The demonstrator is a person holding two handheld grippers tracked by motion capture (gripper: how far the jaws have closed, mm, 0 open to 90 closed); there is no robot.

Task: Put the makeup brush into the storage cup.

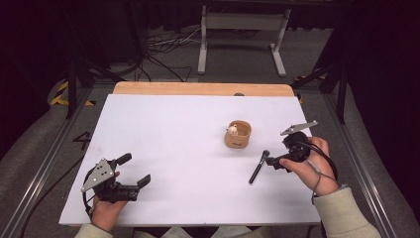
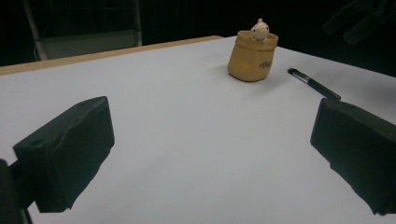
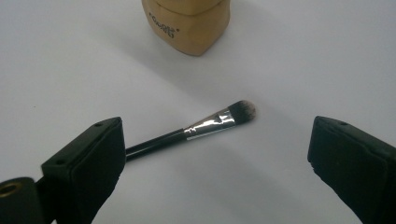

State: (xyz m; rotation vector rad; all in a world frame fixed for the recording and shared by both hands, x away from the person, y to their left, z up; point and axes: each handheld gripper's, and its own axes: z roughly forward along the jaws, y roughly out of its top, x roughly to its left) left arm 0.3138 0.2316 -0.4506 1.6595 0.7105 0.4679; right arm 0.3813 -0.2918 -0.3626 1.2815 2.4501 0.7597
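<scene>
Both grippers gaped empty: left gripper (image 1: 132, 170) well apart from the tan pot (image 1: 238, 135), right gripper (image 3: 215, 154) over the brush (image 3: 205, 126) just beside it.

A white table top (image 1: 163, 148) sits in a dark room, with a strip of bare wood (image 1: 198, 89) along its far edge. The floor (image 1: 237, 57) is grey carpet. Past the far edge stands a white metal frame (image 1: 242, 34) — black cables (image 1: 163, 47) lie tangled beside it. Yellow-and-black tape (image 1: 62, 94) marks the floor near the far left corner.
</scene>
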